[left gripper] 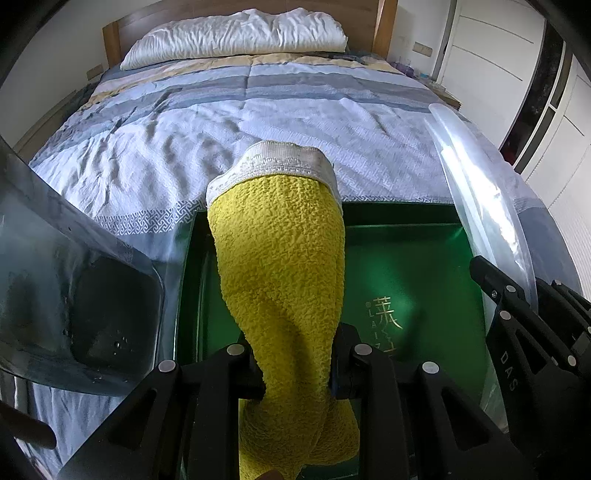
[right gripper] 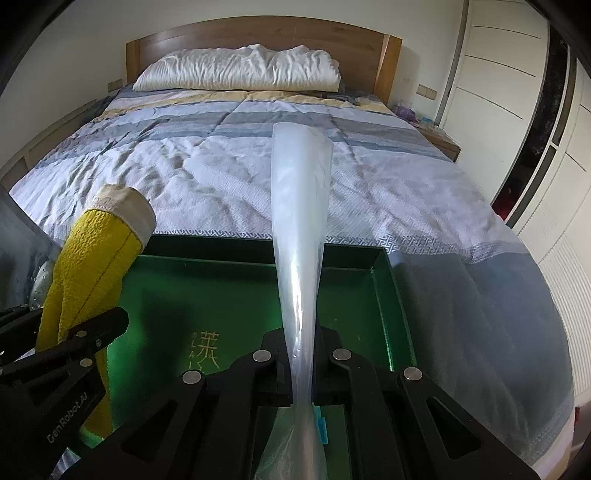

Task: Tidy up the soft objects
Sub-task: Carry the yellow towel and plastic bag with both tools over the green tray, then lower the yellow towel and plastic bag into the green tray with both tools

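The left tool (left gripper: 295,369) is clamping a yellow towel (left gripper: 280,251); the right tool (right gripper: 303,365) is clamping a clear plastic bag (right gripper: 299,206) over a green box (right gripper: 229,273).

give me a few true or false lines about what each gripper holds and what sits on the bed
1. The left gripper is shut on a yellow towel. True.
2. The right gripper is open with nothing in it. False: its jaws pinch a clear plastic bag.
3. A green box lies open on the bed below both grippers. True.
4. The towel lies flat inside the box. False: it is held up above it.
5. A white pillow rests by the wooden headboard. True.
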Available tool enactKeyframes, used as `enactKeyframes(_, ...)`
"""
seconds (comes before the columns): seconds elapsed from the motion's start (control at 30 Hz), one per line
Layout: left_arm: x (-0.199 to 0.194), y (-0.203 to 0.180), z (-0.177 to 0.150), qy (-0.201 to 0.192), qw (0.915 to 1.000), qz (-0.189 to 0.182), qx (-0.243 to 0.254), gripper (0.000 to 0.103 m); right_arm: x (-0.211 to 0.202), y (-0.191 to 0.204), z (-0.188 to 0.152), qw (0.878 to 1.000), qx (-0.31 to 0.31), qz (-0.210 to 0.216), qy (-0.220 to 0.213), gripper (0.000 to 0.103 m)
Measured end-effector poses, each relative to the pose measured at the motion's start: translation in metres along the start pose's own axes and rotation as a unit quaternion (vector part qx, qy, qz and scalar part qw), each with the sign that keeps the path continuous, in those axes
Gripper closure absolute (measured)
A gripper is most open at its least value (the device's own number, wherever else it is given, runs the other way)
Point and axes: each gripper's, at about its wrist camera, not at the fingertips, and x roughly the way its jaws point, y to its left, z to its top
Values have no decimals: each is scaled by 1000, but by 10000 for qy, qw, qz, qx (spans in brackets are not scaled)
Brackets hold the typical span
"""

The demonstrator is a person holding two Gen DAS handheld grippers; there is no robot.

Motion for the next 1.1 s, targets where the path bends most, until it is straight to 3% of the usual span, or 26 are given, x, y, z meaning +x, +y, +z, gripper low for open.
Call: enactKeyframes(1.1,21,2,-5,208,9997,88,-56,83,25,7,0,9997,-47,-44,229,96)
